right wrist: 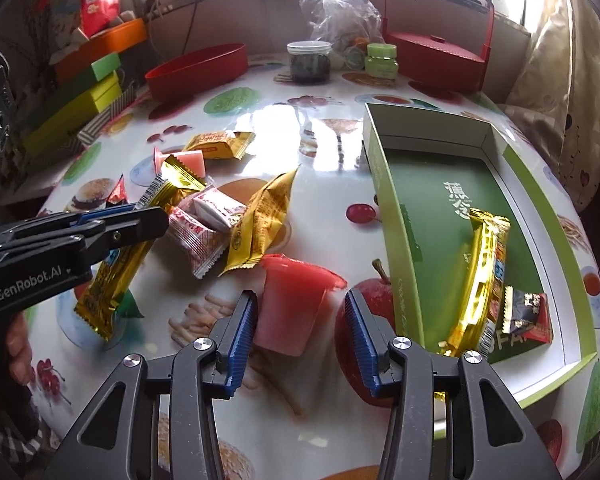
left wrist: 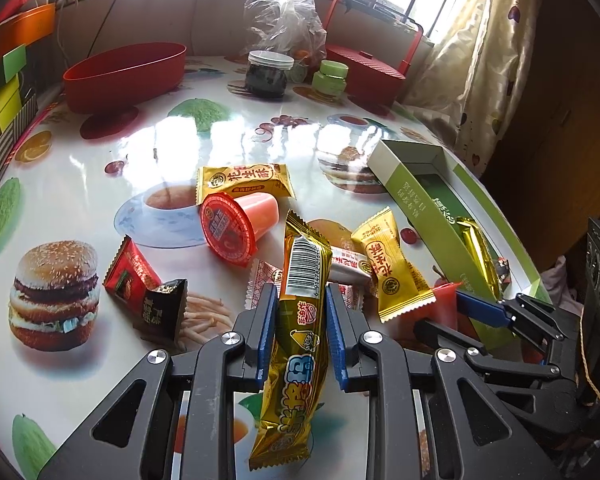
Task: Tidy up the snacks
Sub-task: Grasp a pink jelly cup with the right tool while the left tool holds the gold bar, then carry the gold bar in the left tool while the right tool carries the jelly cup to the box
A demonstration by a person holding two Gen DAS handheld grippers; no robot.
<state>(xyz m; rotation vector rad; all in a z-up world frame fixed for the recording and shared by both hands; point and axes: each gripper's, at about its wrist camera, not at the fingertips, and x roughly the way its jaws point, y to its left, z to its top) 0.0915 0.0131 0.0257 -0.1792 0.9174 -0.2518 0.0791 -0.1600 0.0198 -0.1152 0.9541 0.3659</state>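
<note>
Gold-foil snack bar (left wrist: 296, 320), barcode showing, sits clamped in the left tool (left wrist: 302, 308); right tool (right wrist: 300, 316) gapes around a pink jelly cup (right wrist: 292, 304).

My desk (left wrist: 260, 140) wears a glossy printed covering that mirrors the window light. The long snack bar (left wrist: 296, 320) is wrapped in shiny gold foil, crinkled at its ends. The jelly cup (right wrist: 292, 304) is smooth translucent pink plastic. My green box (right wrist: 440, 208) looks like matt card. My left gripper (left wrist: 302, 308) has ribbed blue pads (left wrist: 266, 320) on matt black plastic arms with bright metal rivets. A crumpled clear plastic bag (left wrist: 284, 12) sits behind.
</note>
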